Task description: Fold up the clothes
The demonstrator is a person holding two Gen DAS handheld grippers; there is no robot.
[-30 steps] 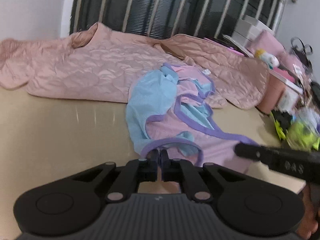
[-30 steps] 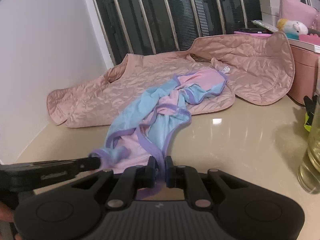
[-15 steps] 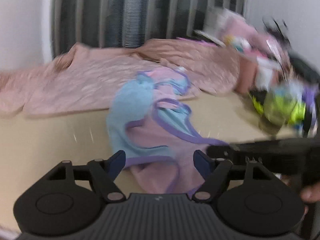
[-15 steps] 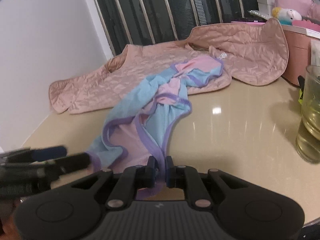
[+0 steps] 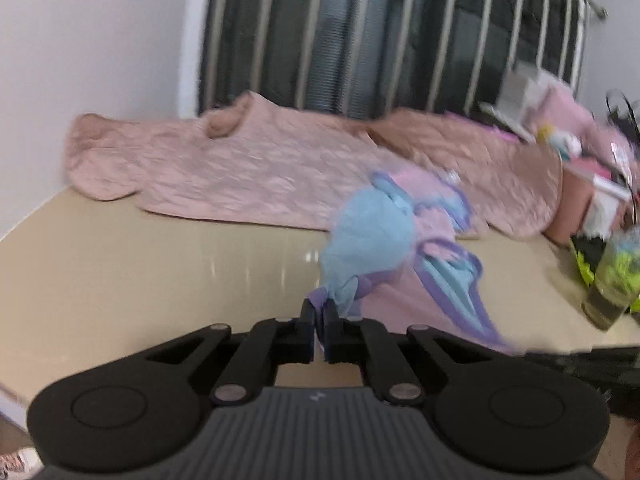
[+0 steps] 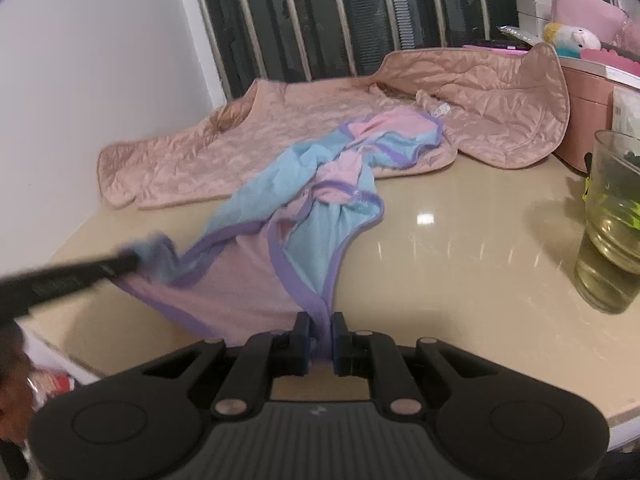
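One glass point(image 6: 610, 220) (yellowish liquid inside).

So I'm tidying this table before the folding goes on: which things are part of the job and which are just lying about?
In the job:
pastel garment
left tongs
right tongs
pink quilted jacket, possibly next

Lying about:
glass of liquid
pink box
plush toy

Left tool point(image 5: 319, 320) and right tool point(image 6: 320, 334) both clamped.

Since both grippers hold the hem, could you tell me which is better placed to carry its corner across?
Left, probably. The left gripper has open table beside it, while the right gripper sits near the glass.
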